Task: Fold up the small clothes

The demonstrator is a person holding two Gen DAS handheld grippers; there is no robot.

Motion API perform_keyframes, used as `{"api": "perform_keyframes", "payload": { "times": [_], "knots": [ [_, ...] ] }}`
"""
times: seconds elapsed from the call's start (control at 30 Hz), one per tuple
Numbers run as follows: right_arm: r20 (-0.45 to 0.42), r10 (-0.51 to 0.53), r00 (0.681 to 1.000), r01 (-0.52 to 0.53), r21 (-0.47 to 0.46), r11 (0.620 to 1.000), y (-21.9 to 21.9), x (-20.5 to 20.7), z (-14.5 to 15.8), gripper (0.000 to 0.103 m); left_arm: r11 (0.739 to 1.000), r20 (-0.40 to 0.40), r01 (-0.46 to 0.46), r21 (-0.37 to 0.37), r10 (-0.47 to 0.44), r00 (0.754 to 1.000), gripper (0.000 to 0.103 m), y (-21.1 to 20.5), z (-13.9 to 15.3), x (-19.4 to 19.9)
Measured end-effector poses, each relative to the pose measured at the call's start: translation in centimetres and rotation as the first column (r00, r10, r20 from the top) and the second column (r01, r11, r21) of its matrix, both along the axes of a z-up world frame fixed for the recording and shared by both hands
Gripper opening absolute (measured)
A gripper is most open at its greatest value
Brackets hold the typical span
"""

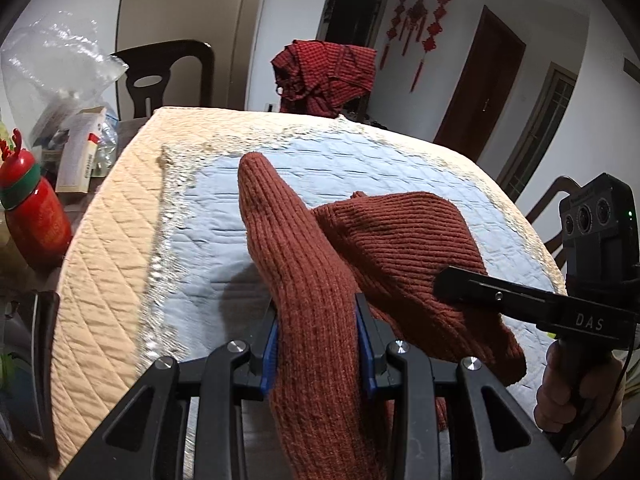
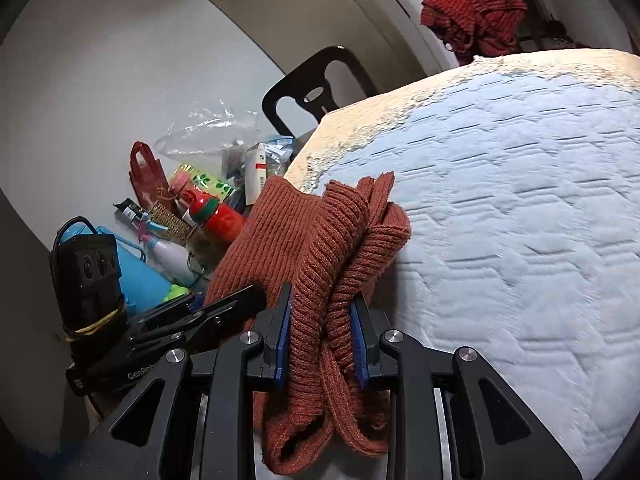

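Observation:
A rust-brown ribbed knit garment (image 1: 392, 248) lies partly on the quilted blue-and-cream mat (image 1: 132, 240). My left gripper (image 1: 318, 344) is shut on a long fold of it that sticks up and forward. My right gripper (image 2: 320, 340) is shut on a bunched edge of the same knit garment (image 2: 320, 240), near the mat's (image 2: 520, 220) left edge. The right gripper also shows in the left wrist view (image 1: 452, 284) at the right, its fingers against the cloth. The left gripper shows in the right wrist view (image 2: 244, 300) at the left.
A red bottle (image 1: 34, 220), a box (image 1: 80, 152) and a plastic bag (image 1: 56, 68) crowd the table left of the mat. Dark chairs (image 1: 168, 76) stand behind. A red checked cloth (image 1: 324, 76) hangs over a far chair.

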State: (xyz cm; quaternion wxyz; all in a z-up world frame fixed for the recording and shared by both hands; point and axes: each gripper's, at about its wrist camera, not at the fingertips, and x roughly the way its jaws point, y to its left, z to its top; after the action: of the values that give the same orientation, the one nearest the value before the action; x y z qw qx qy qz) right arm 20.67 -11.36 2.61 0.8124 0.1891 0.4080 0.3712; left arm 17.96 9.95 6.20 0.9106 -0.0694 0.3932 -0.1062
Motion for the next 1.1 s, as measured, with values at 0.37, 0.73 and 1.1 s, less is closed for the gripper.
{"api": "perform_keyframes", "payload": {
  "times": [0.37, 0.73, 1.1],
  "knots": [
    [-0.085, -0.041, 0.996, 0.040, -0.005, 0.999, 1.2, 3.5, -3.4, 0.029, 0.998, -0.080, -0.049, -0.033, 0.046, 0.996, 0.039, 4.0, -3.9, 2.6],
    [-0.022, -0.139, 0.990, 0.136, -0.098, 0.986, -0.8, 2.7, -1.8, 0.031, 0.996, -0.029, -0.083, -0.028, 0.082, 0.996, 0.044, 5.0, -2.4, 1.1],
    [0.035, -0.064, 0.997, 0.072, -0.324, 0.943, 4.5, 6.5, -2.9, 0.013, 0.997, -0.065, -0.074, -0.009, 0.073, 0.995, 0.044, 3.4, -3.5, 5.0]
  ]
}}
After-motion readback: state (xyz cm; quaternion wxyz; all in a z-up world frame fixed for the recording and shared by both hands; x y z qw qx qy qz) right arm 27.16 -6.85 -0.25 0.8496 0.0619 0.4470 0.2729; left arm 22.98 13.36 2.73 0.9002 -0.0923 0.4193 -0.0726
